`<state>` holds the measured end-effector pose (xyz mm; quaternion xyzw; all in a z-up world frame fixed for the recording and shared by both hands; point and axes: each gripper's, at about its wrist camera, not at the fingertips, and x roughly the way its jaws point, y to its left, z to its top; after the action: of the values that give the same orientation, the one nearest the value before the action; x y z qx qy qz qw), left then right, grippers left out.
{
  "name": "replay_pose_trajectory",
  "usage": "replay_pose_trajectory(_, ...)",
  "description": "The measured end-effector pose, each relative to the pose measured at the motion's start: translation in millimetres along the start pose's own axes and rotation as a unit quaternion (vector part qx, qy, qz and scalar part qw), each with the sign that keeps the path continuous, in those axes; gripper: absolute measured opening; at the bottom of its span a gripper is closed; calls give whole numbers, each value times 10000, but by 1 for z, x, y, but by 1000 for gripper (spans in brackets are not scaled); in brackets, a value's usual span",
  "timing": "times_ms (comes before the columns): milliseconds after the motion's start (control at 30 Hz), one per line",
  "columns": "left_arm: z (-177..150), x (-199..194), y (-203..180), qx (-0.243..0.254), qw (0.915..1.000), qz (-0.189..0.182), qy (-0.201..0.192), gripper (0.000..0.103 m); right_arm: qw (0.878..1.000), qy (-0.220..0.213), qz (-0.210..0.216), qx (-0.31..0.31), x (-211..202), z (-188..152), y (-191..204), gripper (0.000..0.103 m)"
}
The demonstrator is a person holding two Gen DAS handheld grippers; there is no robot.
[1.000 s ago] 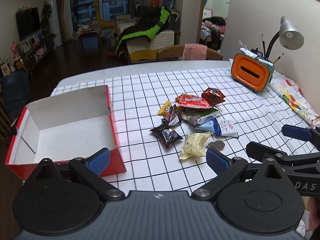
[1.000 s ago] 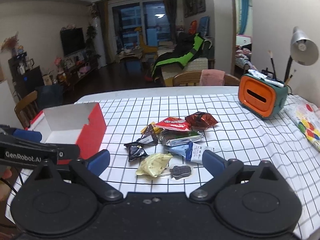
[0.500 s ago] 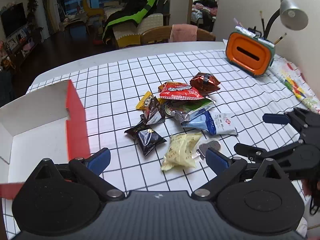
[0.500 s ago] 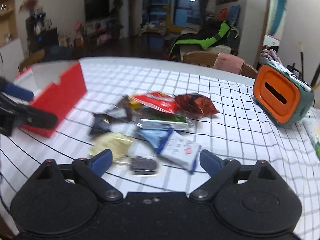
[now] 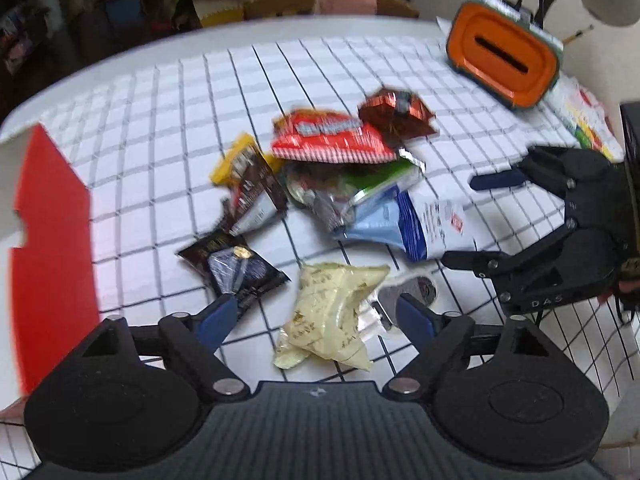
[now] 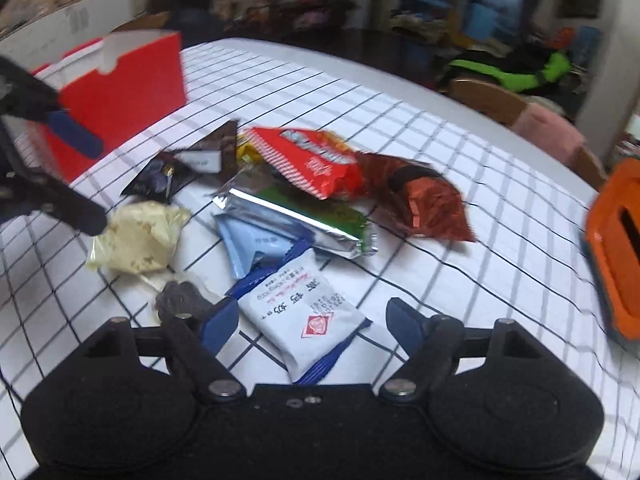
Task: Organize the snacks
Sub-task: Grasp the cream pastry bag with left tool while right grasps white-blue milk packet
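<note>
Both claws closing — left claw point(image 5: 316, 316) straddling yellow packet point(image 5: 334, 316).

Motion blur smears the print on the red striped packet point(image 5: 332, 140) and the brown wrapper point(image 6: 424, 200) — neither label reads. The red box point(image 5: 52, 240) runs off the left edge, its inside unseen. The green-and-silver packet point(image 6: 316, 220) lies partly under the red one. The orange holder point(image 6: 616, 248) is cut by the right edge.
</note>
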<state>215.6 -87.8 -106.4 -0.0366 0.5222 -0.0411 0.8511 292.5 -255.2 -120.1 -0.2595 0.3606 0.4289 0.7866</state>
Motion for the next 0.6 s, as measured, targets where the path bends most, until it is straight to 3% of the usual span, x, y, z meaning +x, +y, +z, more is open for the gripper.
replay_pose_trajectory(233, 9, 28, 5, -44, 9984, -318, 467, 78, 9961, 388, 494, -616, 21, 6, -7, 72)
replay_pose_trajectory(367, 14, 40, 9, -210, 9954, -574, 738, 74, 9947, 437, 692, -616, 25, 9, -9, 67)
replay_pose_trajectory(600, 14, 50, 10, -290, 9949, -412, 876, 55, 9972, 341, 521, -417, 22, 3, -4, 50)
